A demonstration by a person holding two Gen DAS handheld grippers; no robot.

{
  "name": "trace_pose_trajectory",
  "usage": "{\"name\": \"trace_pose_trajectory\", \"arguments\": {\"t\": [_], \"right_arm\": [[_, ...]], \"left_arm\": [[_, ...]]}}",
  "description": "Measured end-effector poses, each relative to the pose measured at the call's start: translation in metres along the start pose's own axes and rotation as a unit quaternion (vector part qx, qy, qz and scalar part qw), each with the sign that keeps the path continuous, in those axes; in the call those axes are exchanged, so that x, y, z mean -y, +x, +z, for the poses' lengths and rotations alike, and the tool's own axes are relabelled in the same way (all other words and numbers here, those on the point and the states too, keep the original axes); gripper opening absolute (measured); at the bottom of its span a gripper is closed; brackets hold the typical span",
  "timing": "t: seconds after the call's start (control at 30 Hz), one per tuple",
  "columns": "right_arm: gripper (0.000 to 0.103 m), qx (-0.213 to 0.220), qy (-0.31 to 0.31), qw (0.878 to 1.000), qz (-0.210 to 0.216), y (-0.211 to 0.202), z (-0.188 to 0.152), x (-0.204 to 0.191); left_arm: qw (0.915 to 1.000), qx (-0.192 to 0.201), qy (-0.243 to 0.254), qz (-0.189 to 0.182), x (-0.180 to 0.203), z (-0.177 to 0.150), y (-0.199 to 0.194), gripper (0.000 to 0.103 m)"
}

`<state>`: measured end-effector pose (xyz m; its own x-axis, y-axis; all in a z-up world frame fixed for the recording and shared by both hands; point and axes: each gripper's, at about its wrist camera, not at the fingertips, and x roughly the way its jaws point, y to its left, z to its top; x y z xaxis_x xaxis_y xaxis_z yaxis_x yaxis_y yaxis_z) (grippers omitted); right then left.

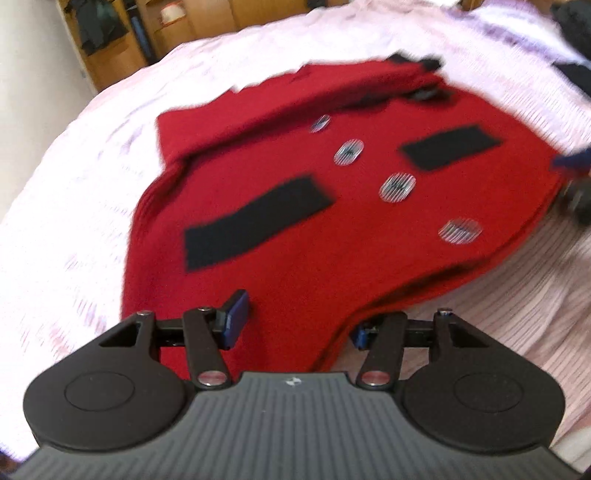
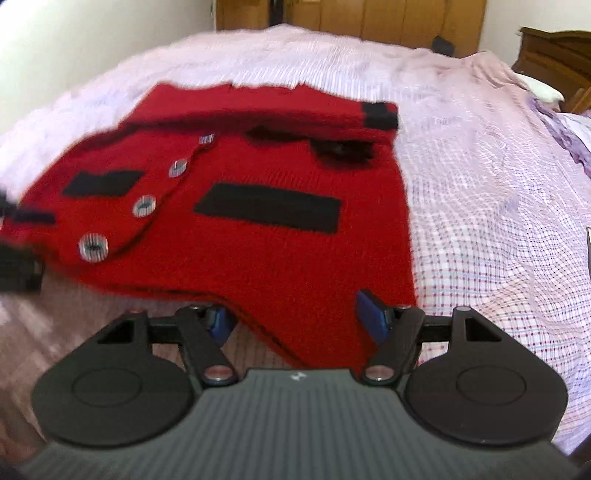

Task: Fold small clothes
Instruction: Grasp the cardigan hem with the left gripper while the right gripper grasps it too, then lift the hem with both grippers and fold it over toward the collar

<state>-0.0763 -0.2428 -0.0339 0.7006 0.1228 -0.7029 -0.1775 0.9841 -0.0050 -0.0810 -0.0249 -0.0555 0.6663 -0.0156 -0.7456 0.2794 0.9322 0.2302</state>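
A small red knitted cardigan [image 1: 295, 229] with black pocket strips and several striped buttons lies on the bed, a sleeve folded across its top. My left gripper [image 1: 295, 328] is open, its blue fingers either side of the near hem corner, which rises between them. In the right wrist view the cardigan [image 2: 258, 236] lies the same way. My right gripper [image 2: 299, 317] is open, its fingers astride the other near hem corner. Each gripper shows blurred at the edge of the other's view: the right one [image 1: 572, 177], the left one [image 2: 18, 266].
The bed is covered by a pink checked sheet [image 2: 480, 221]. Wooden wardrobes [image 2: 369, 14] and a wooden headboard [image 2: 554, 59] stand behind it. Dark items [image 1: 576, 44] lie at the far right of the bed.
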Motion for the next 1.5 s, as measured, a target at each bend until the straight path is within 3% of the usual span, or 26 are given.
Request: {"name": "trace_pose_trajectory", "arguments": {"t": [0.23, 0.33, 0.37, 0.4, 0.47, 0.57, 0.7, 0.93, 1.5], "right_arm": [[0.059, 0.029, 0.0, 1.0, 0.004, -0.012, 0.003, 0.004], [0.057, 0.031, -0.003, 0.999, 0.009, -0.016, 0.0, 0.005], [0.051, 0.029, -0.003, 1.0, 0.009, -0.016, 0.0, 0.005], [0.047, 0.029, -0.002, 1.0, 0.009, -0.016, -0.001, 0.006], [0.024, 0.027, 0.009, 0.999, 0.015, -0.016, -0.001, 0.008], [0.014, 0.036, 0.029, 0.999, 0.02, -0.018, -0.001, 0.012], [0.01, 0.057, 0.038, 0.997, 0.024, -0.023, 0.003, 0.014], [0.009, 0.12, 0.015, 0.993, 0.008, -0.038, 0.025, 0.007], [0.009, 0.178, 0.0, 0.984, 0.014, -0.03, 0.099, 0.015]], "left_arm": [[0.999, 0.016, -0.02, 0.036, -0.021, -0.014, -0.004, 0.061], [0.9987, 0.014, -0.04, 0.026, -0.031, -0.01, 0.0, 0.059], [0.9986, 0.016, -0.043, 0.025, -0.031, -0.01, 0.0, 0.058], [0.9987, 0.02, -0.041, 0.024, -0.03, -0.009, 0.0, 0.052], [0.9988, 0.027, -0.038, 0.014, -0.028, -0.011, -0.002, 0.038], [0.9984, 0.037, -0.042, -0.001, -0.026, -0.011, -0.005, 0.021], [0.9958, 0.058, -0.07, -0.012, -0.033, -0.005, -0.012, 0.012], [0.9912, 0.098, -0.086, -0.02, -0.053, 0.025, -0.023, 0.012], [0.9807, 0.172, -0.094, -0.003, -0.077, 0.113, -0.02, 0.009]]}}
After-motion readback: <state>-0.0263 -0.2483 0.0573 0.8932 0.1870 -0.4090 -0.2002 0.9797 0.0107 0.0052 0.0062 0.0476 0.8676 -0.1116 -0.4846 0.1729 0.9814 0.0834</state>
